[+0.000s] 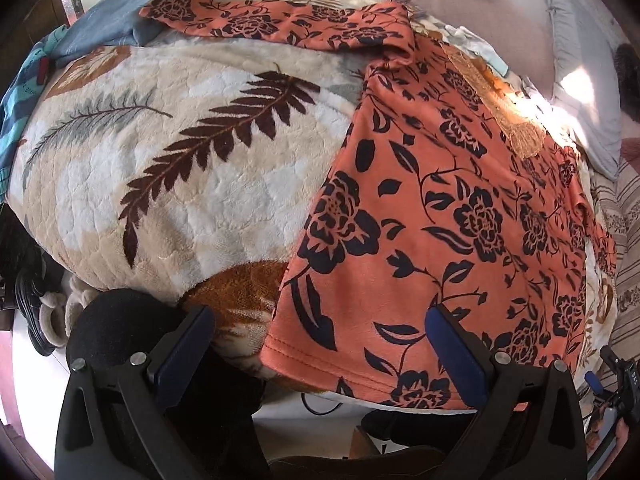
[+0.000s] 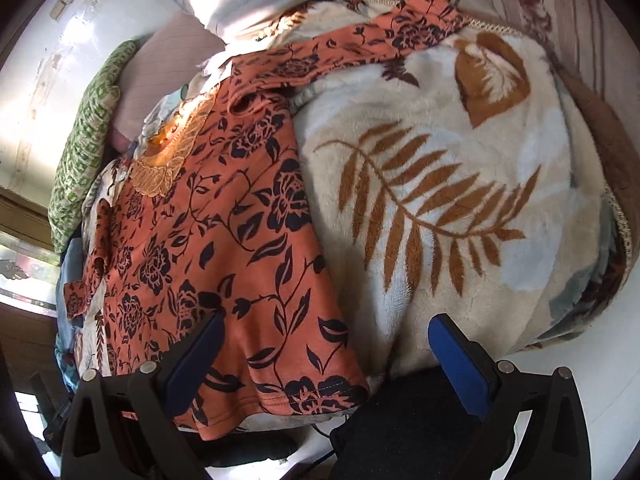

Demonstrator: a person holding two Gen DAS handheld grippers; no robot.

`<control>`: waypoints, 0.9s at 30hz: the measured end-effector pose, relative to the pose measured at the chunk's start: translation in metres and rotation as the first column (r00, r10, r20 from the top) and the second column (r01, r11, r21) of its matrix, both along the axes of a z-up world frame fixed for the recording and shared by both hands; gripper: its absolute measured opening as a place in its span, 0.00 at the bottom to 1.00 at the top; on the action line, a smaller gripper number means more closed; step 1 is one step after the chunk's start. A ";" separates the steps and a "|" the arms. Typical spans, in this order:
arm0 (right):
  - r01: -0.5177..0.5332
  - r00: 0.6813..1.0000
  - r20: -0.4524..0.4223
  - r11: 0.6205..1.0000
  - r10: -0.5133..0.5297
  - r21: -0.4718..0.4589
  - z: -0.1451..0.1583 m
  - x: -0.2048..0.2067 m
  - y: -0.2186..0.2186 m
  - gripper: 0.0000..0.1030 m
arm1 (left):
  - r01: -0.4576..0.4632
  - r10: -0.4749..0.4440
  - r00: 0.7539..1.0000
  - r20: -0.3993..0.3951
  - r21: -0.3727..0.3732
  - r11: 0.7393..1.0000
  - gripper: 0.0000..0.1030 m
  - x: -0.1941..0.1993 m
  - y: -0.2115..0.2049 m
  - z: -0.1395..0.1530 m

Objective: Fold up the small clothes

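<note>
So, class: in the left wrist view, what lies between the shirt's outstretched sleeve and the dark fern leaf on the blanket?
Only bare cream blanket lies between the sleeve and the dark fern leaf.

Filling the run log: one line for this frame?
stage: pre-fold | shirt: flat on blanket | left tool: open | right tool: open, empty

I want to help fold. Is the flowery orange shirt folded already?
No, the orange shirt lies spread flat, sleeve stretched out.
</note>
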State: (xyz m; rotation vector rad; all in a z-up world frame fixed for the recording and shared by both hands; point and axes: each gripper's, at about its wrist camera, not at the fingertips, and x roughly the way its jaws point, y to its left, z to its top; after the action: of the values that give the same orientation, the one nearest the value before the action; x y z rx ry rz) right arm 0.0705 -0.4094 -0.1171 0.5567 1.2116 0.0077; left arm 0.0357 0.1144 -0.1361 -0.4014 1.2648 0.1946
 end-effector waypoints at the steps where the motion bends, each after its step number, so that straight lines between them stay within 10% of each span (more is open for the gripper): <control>1: -0.020 1.000 -0.021 1.000 0.021 0.023 -0.006 0.003 0.000 1.00 | 0.019 -0.019 1.000 -0.008 -0.005 1.000 1.00 0.001 -0.002 -0.002; 4: -0.101 0.992 -0.068 0.994 0.105 0.050 -0.020 0.011 0.010 0.98 | 0.042 -0.042 0.999 -0.008 -0.049 0.998 1.00 0.002 -0.002 -0.006; 8: -0.138 0.986 -0.084 0.986 0.146 0.092 -0.032 0.009 0.018 0.60 | 0.036 -0.035 0.999 0.018 -0.103 0.994 1.00 0.001 0.004 -0.007; 11: -0.158 0.976 -0.136 0.984 0.168 0.081 -0.046 0.010 0.023 0.52 | 0.032 -0.031 0.999 0.008 -0.108 0.994 0.99 0.000 0.008 -0.013; 14: -0.160 0.976 -0.137 0.984 0.170 0.079 -0.047 0.010 0.023 0.52 | 0.034 -0.037 0.999 -0.022 -0.111 0.993 0.78 0.000 0.008 -0.024; 15: -0.171 0.975 -0.131 0.983 0.180 0.072 -0.046 0.010 0.025 0.52 | 0.031 -0.035 0.999 -0.036 -0.109 0.994 0.57 0.000 0.009 -0.027; 19: -0.212 0.966 -0.141 0.975 0.219 0.059 -0.045 0.012 0.031 0.15 | 0.039 -0.043 0.997 -0.060 -0.065 0.997 0.13 -0.005 0.012 -0.028; 27: -0.434 0.900 -0.174 0.864 0.400 -0.256 0.002 0.004 0.073 0.06 | 0.072 -0.078 0.996 0.036 0.132 0.989 0.07 -0.031 0.006 0.030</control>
State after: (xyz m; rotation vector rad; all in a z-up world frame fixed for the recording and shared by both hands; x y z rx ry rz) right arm 0.0745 -0.3364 -0.1153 0.0282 1.3991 0.1671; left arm 0.0048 0.1203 -0.1066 -0.2439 1.2172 0.2027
